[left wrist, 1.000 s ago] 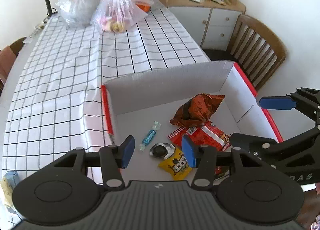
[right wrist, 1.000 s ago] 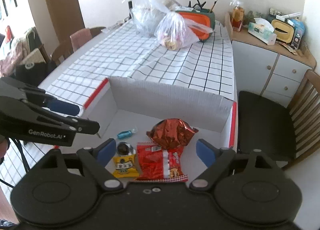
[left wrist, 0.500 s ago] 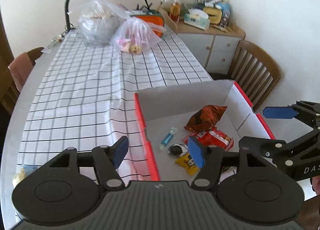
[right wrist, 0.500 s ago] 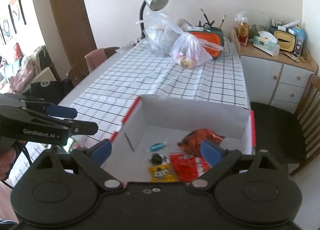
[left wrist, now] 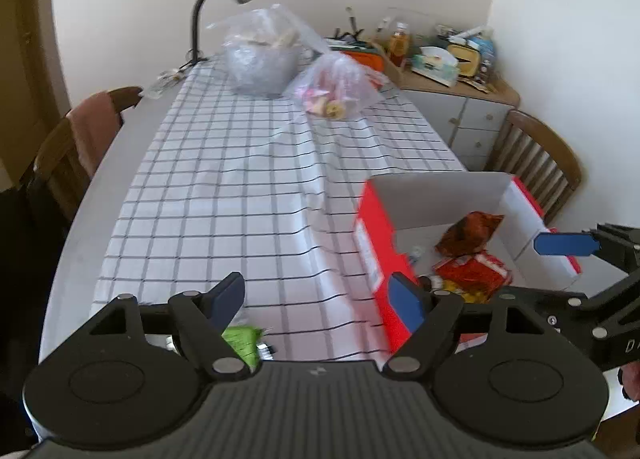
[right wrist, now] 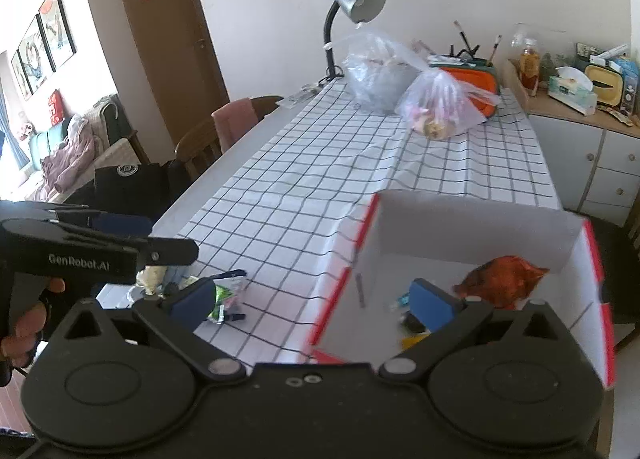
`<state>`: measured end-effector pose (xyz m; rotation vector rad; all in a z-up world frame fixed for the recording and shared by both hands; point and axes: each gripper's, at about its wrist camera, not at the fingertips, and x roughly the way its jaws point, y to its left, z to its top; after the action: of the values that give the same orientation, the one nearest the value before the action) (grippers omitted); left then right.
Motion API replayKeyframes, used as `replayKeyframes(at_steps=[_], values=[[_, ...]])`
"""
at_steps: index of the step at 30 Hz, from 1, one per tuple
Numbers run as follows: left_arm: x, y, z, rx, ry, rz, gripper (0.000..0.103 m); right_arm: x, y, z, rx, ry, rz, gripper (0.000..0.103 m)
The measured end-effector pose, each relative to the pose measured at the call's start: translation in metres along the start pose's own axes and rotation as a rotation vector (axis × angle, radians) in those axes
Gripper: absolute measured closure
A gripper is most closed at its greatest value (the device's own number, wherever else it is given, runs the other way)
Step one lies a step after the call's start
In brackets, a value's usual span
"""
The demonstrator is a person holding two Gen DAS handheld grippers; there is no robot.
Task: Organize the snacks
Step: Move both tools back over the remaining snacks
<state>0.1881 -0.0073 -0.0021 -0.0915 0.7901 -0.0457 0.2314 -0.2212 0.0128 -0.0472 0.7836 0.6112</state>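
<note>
My left gripper (left wrist: 320,297) hangs wide apart and empty above the checked tablecloth (left wrist: 240,199), green packet (left wrist: 240,341) below, red box (left wrist: 380,255) right.

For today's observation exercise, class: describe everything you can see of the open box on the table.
The box is open-topped cardboard, it seems, red outside and plain white inside, with upright walls. It sits on the checked tablecloth near the table's front edge, beside a wooden chair. Inside lie a crumpled reddish-brown snack bag, a red packet, a yellow packet and a few small sweets. Neither claw touches it in these views; both are open and empty.
</note>
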Motion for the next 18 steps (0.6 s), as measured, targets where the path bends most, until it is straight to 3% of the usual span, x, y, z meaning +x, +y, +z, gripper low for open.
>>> replayKeyframes(at_steps=[18], values=[[0.011, 0.144, -0.023, -0.082, 0.093, 0.096, 0.023, 0.083, 0.084, -0.012, 0.004, 0.123, 0.011, 0.000]])
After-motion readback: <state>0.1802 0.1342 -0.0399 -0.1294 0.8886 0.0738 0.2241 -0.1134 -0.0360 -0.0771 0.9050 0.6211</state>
